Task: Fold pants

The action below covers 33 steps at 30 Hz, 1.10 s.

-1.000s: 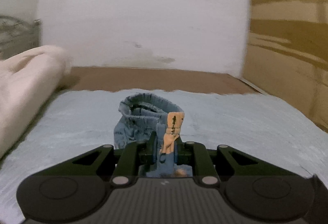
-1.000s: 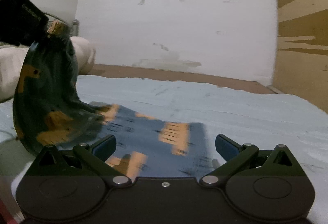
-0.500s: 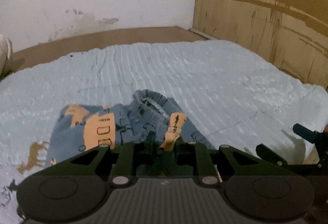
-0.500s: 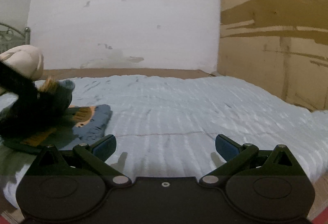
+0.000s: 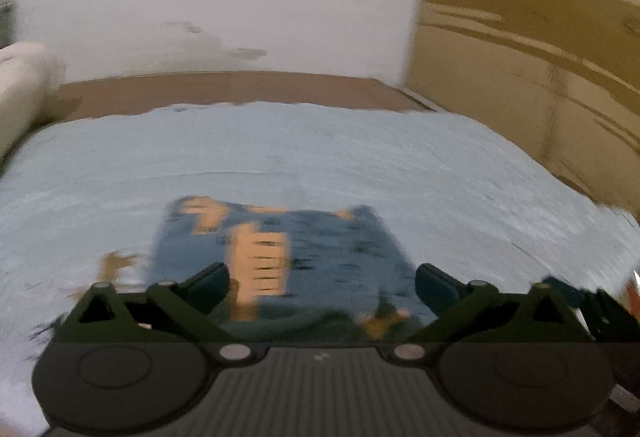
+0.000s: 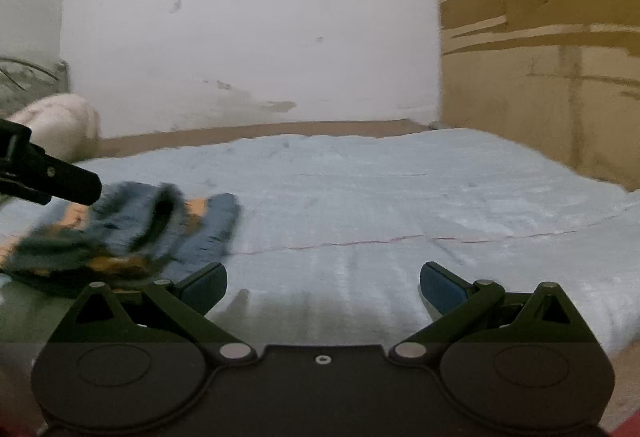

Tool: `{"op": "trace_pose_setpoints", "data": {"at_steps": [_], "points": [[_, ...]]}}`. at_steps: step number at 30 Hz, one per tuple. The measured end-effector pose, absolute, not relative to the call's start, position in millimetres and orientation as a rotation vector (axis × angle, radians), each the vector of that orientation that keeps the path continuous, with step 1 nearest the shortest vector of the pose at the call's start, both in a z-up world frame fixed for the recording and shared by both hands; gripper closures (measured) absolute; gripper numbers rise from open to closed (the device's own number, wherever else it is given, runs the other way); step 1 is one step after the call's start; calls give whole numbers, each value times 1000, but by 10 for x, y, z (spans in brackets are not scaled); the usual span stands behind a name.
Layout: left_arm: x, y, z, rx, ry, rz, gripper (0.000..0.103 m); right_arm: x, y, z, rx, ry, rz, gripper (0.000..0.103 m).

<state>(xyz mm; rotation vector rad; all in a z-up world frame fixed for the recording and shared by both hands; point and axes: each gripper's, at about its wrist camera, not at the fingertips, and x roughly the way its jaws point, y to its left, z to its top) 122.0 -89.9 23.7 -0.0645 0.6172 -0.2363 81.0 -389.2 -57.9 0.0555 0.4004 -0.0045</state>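
Note:
The small blue pants (image 5: pixel 304 261) with orange prints lie folded on the light blue bedspread (image 5: pixel 360 165), just ahead of my left gripper (image 5: pixel 322 279), which is open and empty above their near edge. In the right wrist view the pants (image 6: pixel 132 233) lie at the left, with the waistband standing up in a loop. My right gripper (image 6: pixel 322 283) is open and empty over bare bedspread (image 6: pixel 400 197), to the right of the pants. The left gripper's finger (image 6: pixel 60 185) shows at the left edge there, just above the pants.
A cream pillow (image 6: pixel 60 125) lies at the far left by a metal bed frame. A white wall stands behind the bed and a brown board wall (image 5: pixel 540 77) along its right side. A strip of bare brown mattress base (image 5: pixel 224 89) shows at the back.
My left gripper has opened and let go of the waistband; the pants now lie on the bed. The right gripper stays open and has swung a little back towards the pants.

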Motion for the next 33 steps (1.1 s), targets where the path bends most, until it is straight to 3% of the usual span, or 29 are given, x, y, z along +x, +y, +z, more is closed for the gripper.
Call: {"op": "trace_pose_setpoints", "data": {"at_steps": [8, 17, 28, 33], "points": [[1208, -197, 282, -99, 628, 17, 1, 1141, -3592, -454, 149, 438, 238, 1], [1316, 219, -176, -190, 754, 116, 1, 1824, -3209, -363, 188, 528, 394, 2], [1330, 194, -267, -210, 753, 86, 1, 2086, -3319, -458, 328, 630, 418, 40], [1310, 184, -244, -211, 753, 83, 1, 2010, -3312, -480, 334, 624, 413, 41]]}}
